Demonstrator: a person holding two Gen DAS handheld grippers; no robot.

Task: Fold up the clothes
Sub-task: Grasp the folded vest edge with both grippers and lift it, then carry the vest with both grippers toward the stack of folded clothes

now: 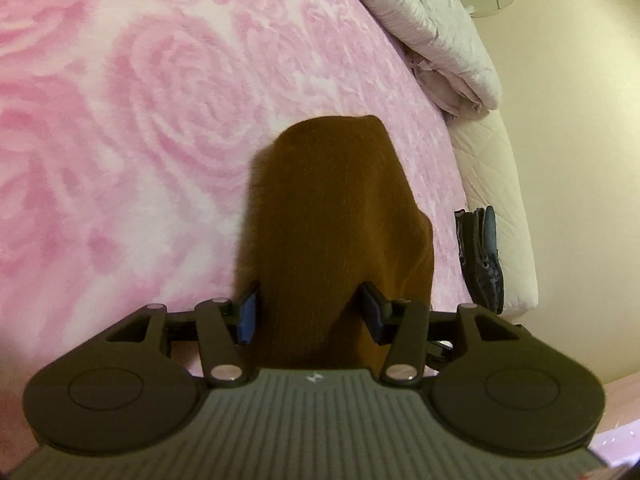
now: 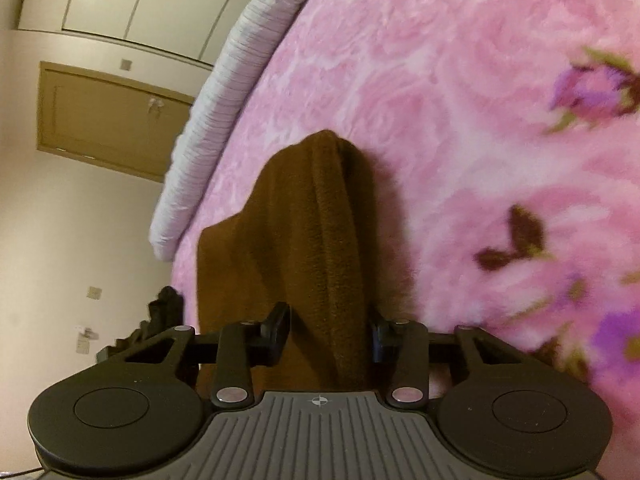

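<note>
A brown fleece garment (image 1: 332,224) hangs down from my left gripper (image 1: 310,308), whose blue-padded jaws are shut on its top edge, above the pink rose-patterned blanket (image 1: 160,140). In the right wrist view the same brown garment (image 2: 320,232) hangs in folds from my right gripper (image 2: 330,332), also shut on its edge, above the pink blanket (image 2: 460,120). The cloth between the jaws hides the fingertips' contact.
A folded lilac quilt (image 1: 432,28) lies at the blanket's far edge; it also shows in the right wrist view (image 2: 216,120). A cream mattress edge (image 1: 496,200) and a dark object (image 1: 482,256) lie to the right. A wooden door (image 2: 108,120) stands in the wall.
</note>
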